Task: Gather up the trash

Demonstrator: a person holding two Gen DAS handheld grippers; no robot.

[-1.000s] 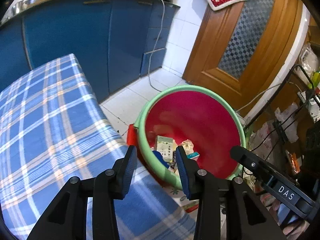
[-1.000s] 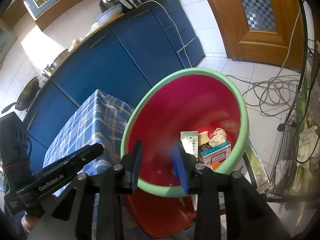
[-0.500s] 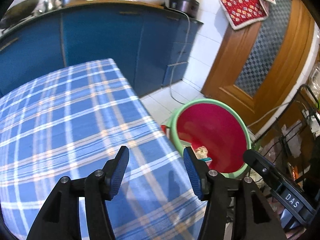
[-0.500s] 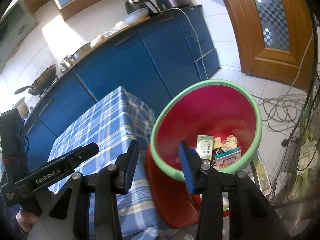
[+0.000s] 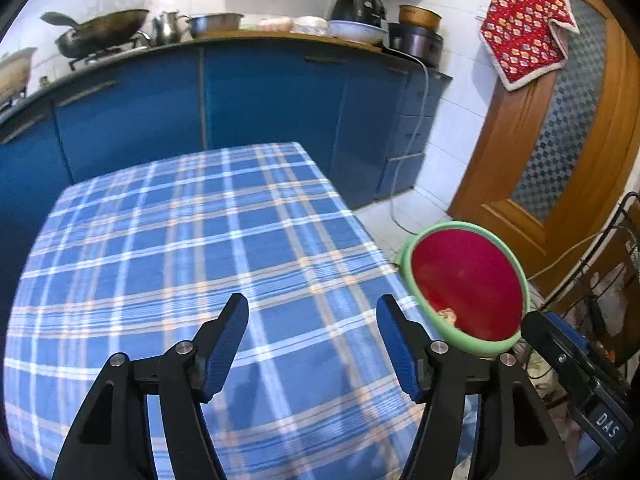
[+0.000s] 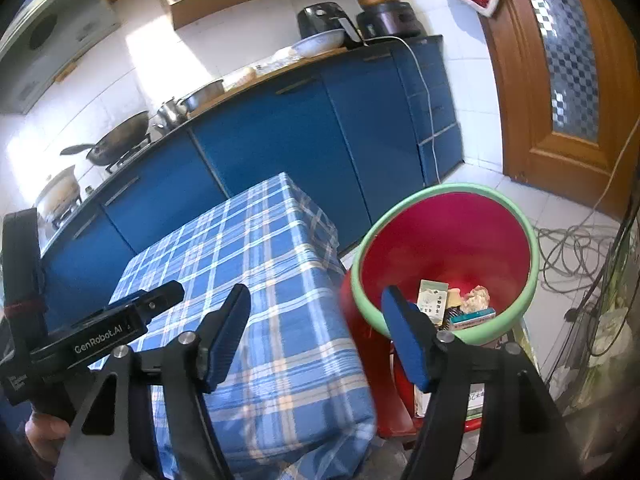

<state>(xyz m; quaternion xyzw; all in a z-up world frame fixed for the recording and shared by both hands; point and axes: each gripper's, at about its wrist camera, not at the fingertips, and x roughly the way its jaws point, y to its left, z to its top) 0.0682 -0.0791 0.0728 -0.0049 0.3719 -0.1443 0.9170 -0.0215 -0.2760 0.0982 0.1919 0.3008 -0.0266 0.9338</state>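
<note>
Both grippers — left gripper [image 5: 312, 336], right gripper [image 6: 316, 330] — now backed off basin [image 6: 516, 216]; jaws opening, empty. Basin mouth tilted toward table [image 5: 200, 240]; trash [image 6: 456, 306] inside.

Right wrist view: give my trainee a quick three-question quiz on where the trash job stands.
1. True or false: the red basin with the green rim sits on the checked tablecloth.
2. What lies in the basin? A) cartons and crumpled paper B) water C) nothing
3. Is anything between the fingers of the right tool or the left tool?

Key
1. False: it sits on a red stool beside the table.
2. A
3. No: both are opening with nothing between them.
</note>
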